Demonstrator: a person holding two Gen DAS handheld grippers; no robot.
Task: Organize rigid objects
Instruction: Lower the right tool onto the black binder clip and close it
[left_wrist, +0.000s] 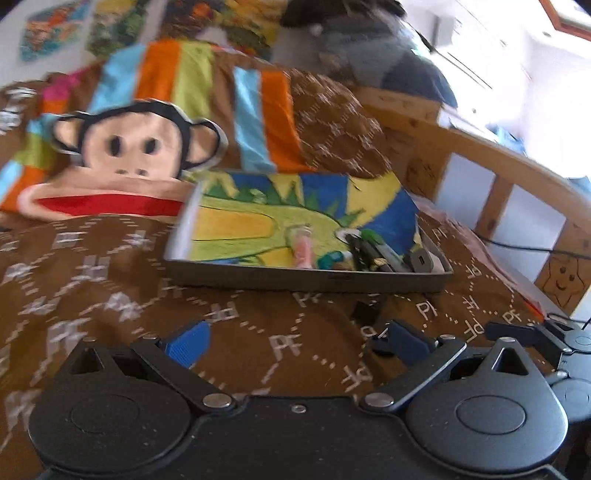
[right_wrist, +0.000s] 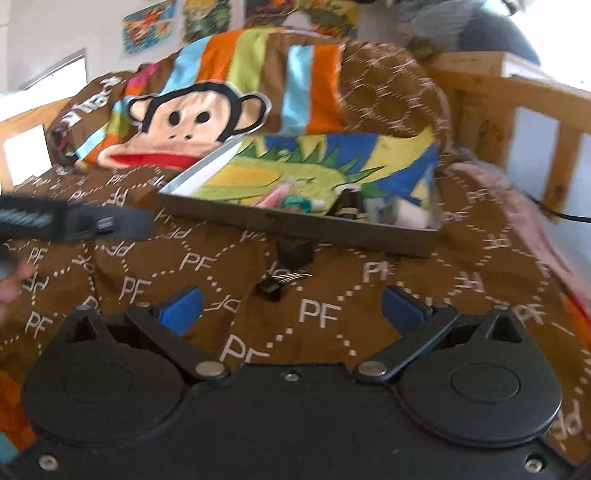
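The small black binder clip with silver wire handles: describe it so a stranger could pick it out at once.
Start at the shallow grey tray with the dinosaur picture, resting on the brown "PF" bedspread. Two black clips lie on the bedspread in front of its near edge. The small black binder clip with silver wire handles is the one nearer the open right gripper; the other black clip shows no wires.

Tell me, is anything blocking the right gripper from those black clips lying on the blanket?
Nothing visible does. The right gripper is open, and only bare brown blanket lies between it and the two black binder clips, which sit short of the grey tray.
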